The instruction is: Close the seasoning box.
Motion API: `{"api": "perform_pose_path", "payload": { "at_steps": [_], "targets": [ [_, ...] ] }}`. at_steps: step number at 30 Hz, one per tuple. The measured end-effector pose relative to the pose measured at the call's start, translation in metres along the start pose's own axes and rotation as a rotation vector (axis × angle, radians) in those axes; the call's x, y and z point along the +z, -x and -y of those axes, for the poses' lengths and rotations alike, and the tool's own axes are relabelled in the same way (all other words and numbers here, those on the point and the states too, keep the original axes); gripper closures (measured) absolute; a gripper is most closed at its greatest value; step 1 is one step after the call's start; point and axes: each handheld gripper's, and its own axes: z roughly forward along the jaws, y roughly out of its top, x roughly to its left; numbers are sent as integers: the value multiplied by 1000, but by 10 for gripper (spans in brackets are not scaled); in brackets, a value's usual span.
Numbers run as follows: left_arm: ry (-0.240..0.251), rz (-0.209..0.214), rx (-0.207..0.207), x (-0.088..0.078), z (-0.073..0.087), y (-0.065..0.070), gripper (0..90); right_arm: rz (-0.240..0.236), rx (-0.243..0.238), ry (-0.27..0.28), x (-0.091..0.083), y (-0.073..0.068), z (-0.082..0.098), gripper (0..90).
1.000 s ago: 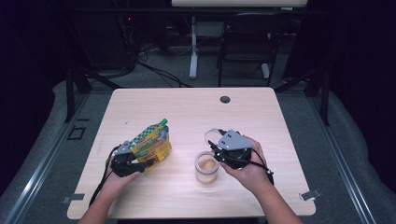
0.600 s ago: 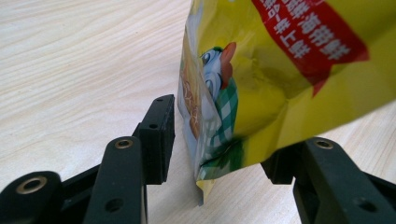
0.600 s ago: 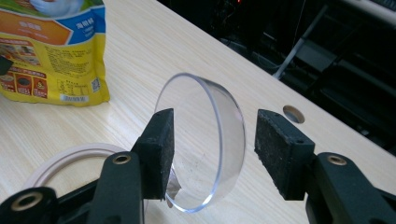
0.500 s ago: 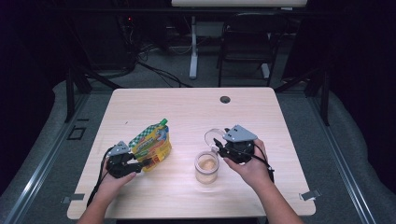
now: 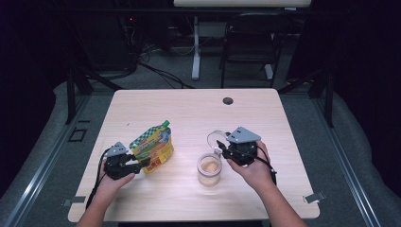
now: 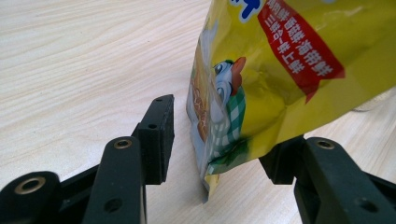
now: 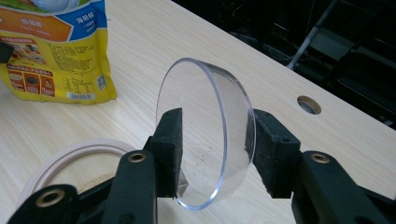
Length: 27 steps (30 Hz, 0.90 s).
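Two grippers are in my hands at the table (image 5: 283, 118). My left gripper (image 6: 215, 154) has its jaws apart around the bottom corner of the yellow pouch (image 6: 280, 70): the near pad stands clear of it, while the far pad sits behind it, contact unclear. My right gripper (image 7: 217, 140), whose jaws have just been closing, is clamped on the clear lid (image 7: 205, 140), held tilted on edge just above and beside the open jar (image 5: 209, 169) of pale powder, right of the pouch
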Motion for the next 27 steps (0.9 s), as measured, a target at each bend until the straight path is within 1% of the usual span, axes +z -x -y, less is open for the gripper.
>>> {"api": "perform_pose_path", "payload": {
  "at_steps": [5,10,12,13,17,19,21,23,25,27],
  "targets": [
    [5,4,-1,-4,0,1,520,1,-5,-9,-2,1,-1,592],
    [5,1,4,-4,1,4,512,3,0,-3,-3,0,-1,620],
    [-6,0,11,-4,1,5,510,4,-3,1,-3,0,-1,632],
    [2,0,5,-4,1,6,507,4,-3,0,-4,0,0,639],
    [-2,-1,3,-5,1,7,501,4,-4,4,-5,-1,-1,648],
    [9,-3,0,-6,2,8,498,4,-5,8,-6,-2,-1,670],
    [7,-4,-7,-6,2,9,497,-1,-11,13,-8,-4,-1,678],
    [-11,-16,10,-6,1,9,495,0,-24,16,-10,-6,-1,679],
    [-16,-21,14,-6,0,10,494,-7,-32,22,-11,-8,-2,682],
    [-24,-25,18,-7,-1,10,491,-9,-52,22,-13,-11,-3,683]
  ]
}}
